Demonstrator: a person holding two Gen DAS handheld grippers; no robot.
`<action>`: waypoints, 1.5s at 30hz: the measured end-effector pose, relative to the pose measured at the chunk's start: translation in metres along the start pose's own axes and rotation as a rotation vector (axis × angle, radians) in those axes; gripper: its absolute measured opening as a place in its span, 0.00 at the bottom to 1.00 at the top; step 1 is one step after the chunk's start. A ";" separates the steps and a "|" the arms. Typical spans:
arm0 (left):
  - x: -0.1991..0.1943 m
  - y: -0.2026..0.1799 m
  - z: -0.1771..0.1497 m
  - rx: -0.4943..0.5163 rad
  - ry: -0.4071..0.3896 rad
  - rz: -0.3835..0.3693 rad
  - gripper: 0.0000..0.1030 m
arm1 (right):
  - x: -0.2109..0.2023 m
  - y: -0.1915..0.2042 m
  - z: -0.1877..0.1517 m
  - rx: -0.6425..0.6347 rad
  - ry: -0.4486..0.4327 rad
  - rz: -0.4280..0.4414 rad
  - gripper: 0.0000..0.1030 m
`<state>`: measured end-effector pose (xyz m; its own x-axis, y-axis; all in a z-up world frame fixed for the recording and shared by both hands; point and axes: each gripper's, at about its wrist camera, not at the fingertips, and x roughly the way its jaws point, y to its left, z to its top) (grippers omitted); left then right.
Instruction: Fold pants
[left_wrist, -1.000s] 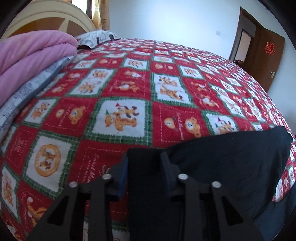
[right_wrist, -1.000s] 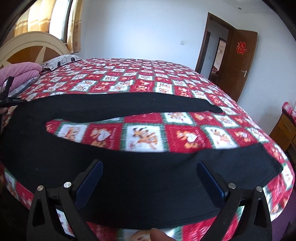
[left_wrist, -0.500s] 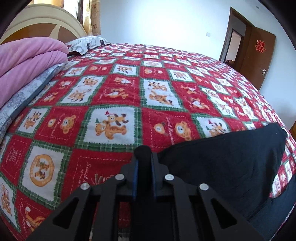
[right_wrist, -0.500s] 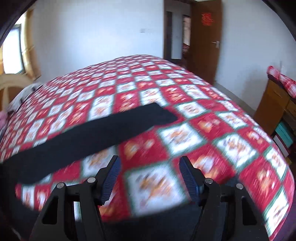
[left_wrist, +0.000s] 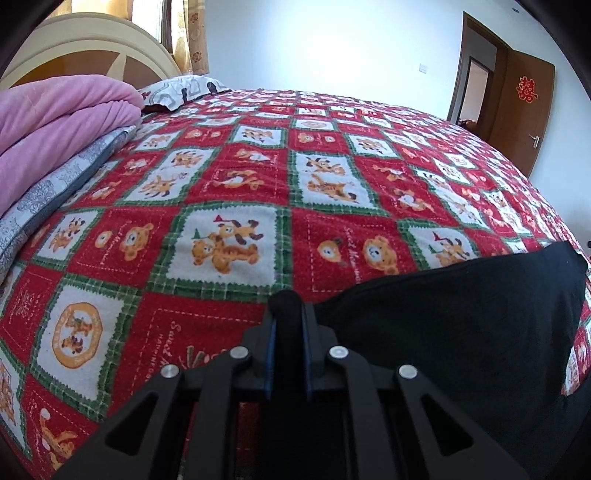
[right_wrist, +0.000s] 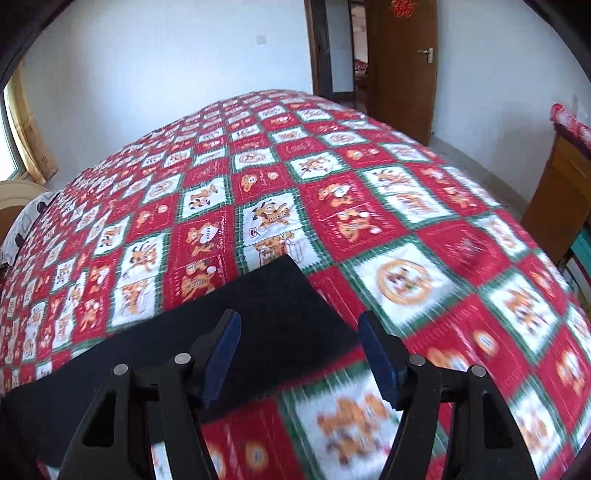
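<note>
Black pants (left_wrist: 461, 314) lie flat on the red cartoon-patterned bedspread (left_wrist: 229, 184). My left gripper (left_wrist: 290, 306) is shut on a fold of the pants' black cloth at their left end, and the cloth stands up between the blue pads. In the right wrist view, one pant leg (right_wrist: 273, 288) runs from the lower left and ends in a squared hem. My right gripper (right_wrist: 299, 323) hovers over that hem. Its jaws stand apart, and the blue pads (right_wrist: 225, 343) touch nothing. The view there is blurred by motion.
A folded pink blanket (left_wrist: 55, 114) on a grey patterned quilt (left_wrist: 66, 177) lies at the left, with a pillow (left_wrist: 184, 88) and the headboard (left_wrist: 92, 48) behind. A brown door (right_wrist: 402, 62) stands open beyond the bed. A wooden cabinet (right_wrist: 557, 192) stands at the right.
The left jaws closed on the pants' cloth. The right gripper swept right along the pants to the end of a leg, and its jaws narrowed.
</note>
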<state>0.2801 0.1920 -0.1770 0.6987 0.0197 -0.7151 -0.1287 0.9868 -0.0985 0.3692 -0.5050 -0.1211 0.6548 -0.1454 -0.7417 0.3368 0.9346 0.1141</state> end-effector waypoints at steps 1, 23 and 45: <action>0.000 0.001 0.000 -0.006 -0.001 -0.007 0.12 | 0.010 0.001 0.004 -0.002 0.005 0.006 0.65; 0.006 0.014 0.000 -0.085 0.016 -0.105 0.12 | 0.108 0.002 0.038 -0.099 0.154 0.106 0.23; -0.038 0.016 0.013 -0.108 -0.101 -0.143 0.12 | -0.009 0.005 0.028 -0.168 -0.098 0.090 0.06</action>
<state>0.2607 0.2089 -0.1419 0.7815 -0.0984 -0.6161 -0.0937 0.9578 -0.2719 0.3835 -0.5086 -0.0950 0.7427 -0.0822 -0.6646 0.1618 0.9851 0.0590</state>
